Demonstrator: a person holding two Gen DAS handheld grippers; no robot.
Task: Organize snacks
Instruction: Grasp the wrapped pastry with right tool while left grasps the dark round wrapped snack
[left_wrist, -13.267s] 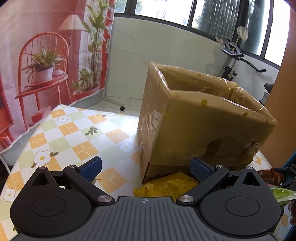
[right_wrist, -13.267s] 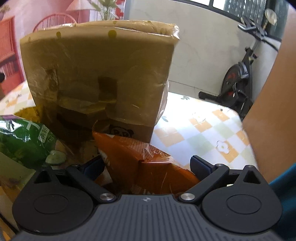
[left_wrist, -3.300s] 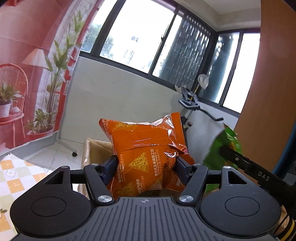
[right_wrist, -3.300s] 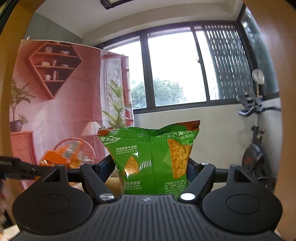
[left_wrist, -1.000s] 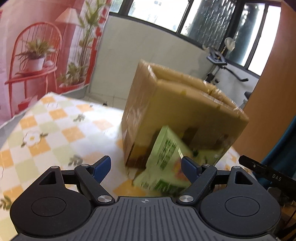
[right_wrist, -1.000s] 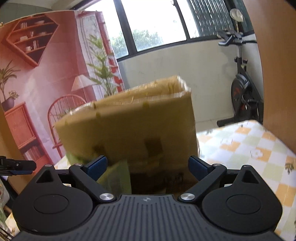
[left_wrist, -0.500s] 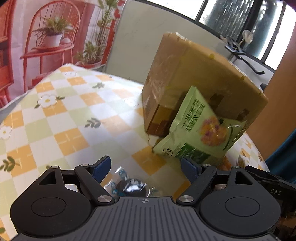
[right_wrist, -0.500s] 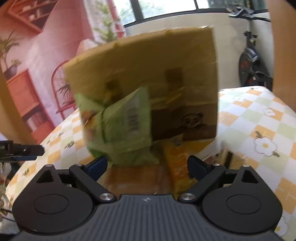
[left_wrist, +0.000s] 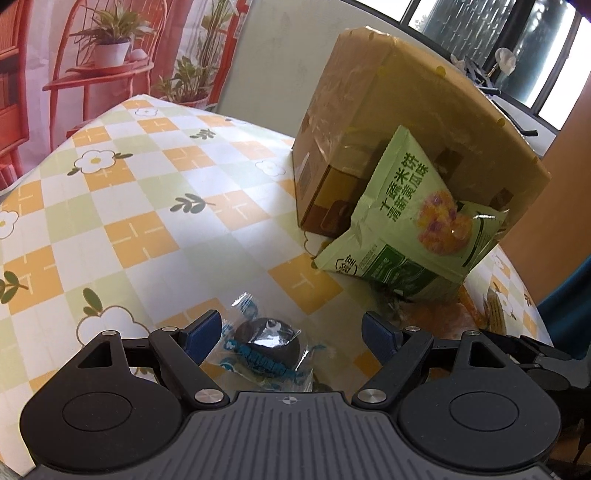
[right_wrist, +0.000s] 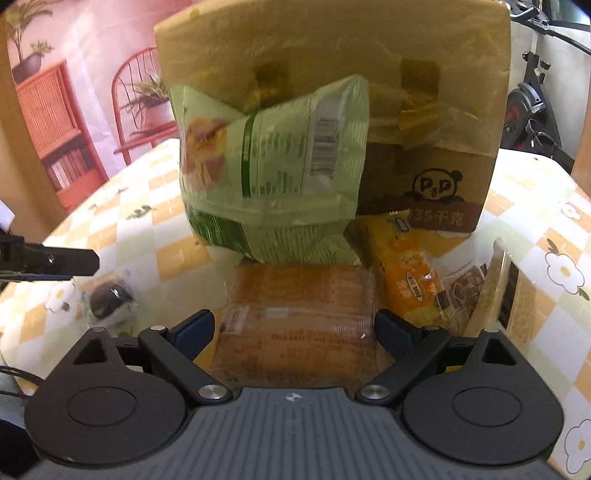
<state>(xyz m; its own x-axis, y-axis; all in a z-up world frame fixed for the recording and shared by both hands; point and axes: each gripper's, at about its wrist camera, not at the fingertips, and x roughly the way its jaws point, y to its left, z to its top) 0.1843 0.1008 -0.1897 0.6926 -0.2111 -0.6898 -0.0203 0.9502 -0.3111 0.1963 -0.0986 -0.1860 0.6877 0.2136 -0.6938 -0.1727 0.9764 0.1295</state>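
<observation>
1. Bright daylight enters through the windows (left_wrist: 535, 66) at the upper right
2. Glare glints on the green snack bag (left_wrist: 413, 218)
3. The right wrist view is softly blurred
4. Fisheye bending curves the tablecloth (left_wrist: 129, 206) and darkens the corners

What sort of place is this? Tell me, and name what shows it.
Probably a room in a home, perhaps an enclosed balcony: an exercise bike by dark-framed windows, a floral checked tablecloth under a cardboard box, and a printed furniture backdrop.
</observation>
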